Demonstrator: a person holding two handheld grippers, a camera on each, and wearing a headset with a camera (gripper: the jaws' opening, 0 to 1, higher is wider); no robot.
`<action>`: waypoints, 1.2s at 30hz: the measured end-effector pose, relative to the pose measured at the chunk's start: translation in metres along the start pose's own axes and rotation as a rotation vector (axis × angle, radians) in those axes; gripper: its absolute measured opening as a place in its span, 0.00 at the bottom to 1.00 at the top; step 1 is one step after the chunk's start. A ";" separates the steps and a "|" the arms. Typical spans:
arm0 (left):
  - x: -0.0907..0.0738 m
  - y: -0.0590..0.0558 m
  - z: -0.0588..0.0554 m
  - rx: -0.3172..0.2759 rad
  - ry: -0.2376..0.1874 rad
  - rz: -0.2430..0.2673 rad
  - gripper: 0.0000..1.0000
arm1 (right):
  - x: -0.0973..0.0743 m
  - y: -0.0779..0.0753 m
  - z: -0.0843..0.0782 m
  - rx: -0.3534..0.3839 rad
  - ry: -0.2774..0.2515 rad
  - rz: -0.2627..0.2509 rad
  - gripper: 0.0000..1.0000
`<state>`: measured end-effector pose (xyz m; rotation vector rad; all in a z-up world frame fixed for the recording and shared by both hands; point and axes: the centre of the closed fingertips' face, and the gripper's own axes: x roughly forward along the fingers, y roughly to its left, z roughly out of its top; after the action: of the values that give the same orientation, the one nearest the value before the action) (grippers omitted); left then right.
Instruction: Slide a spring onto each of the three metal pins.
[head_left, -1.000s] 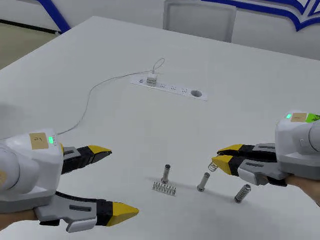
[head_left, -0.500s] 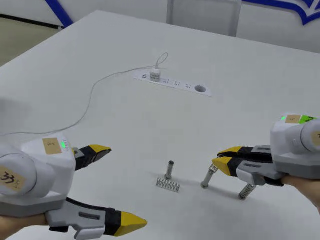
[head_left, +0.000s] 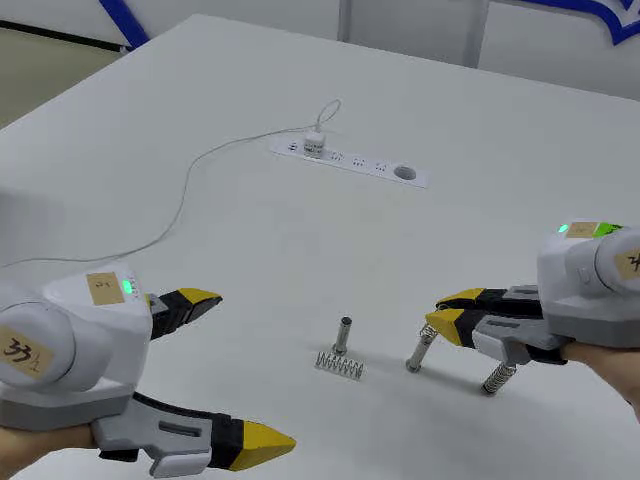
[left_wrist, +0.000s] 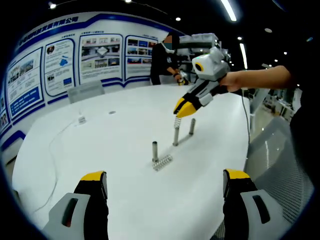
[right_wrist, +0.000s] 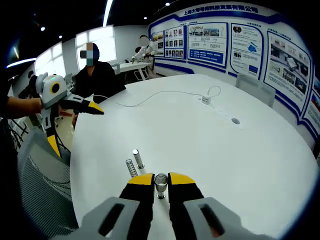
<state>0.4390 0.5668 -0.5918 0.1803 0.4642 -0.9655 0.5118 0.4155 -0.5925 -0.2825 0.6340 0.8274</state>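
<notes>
Steel spring, pinched tight in the right gripper lower right, could've snagged the pin if tilted; left gripper gaped empty.

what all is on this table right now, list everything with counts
table: one, white, under everything
pins: three, grey metal, upright near the front: bare pin, middle pin, right pin
springs: three, silver: loose spring lying by the bare pin, held spring at the middle pin's top, fitted spring on the right pin
power strip: one, white, mid-table
plug: one, white, in the strip
cable: one, white, trailing left
chair: one, grey, far side
left gripper: white, yellow tips, open
right gripper: same colours, shut on the held spring
</notes>
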 end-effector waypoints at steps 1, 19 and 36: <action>0.000 0.000 0.000 0.001 0.000 0.000 0.98 | 0.000 0.001 -0.001 -0.009 0.009 0.004 0.11; 0.001 -0.001 0.003 -0.007 -0.013 -0.003 0.99 | 0.022 0.004 -0.019 -0.035 0.082 0.013 0.11; 0.001 0.001 0.002 -0.007 -0.005 -0.002 0.99 | 0.037 0.007 -0.042 -0.010 0.132 0.018 0.11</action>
<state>0.4410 0.5660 -0.5902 0.1716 0.4635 -0.9664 0.5081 0.4218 -0.6486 -0.3429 0.7566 0.8340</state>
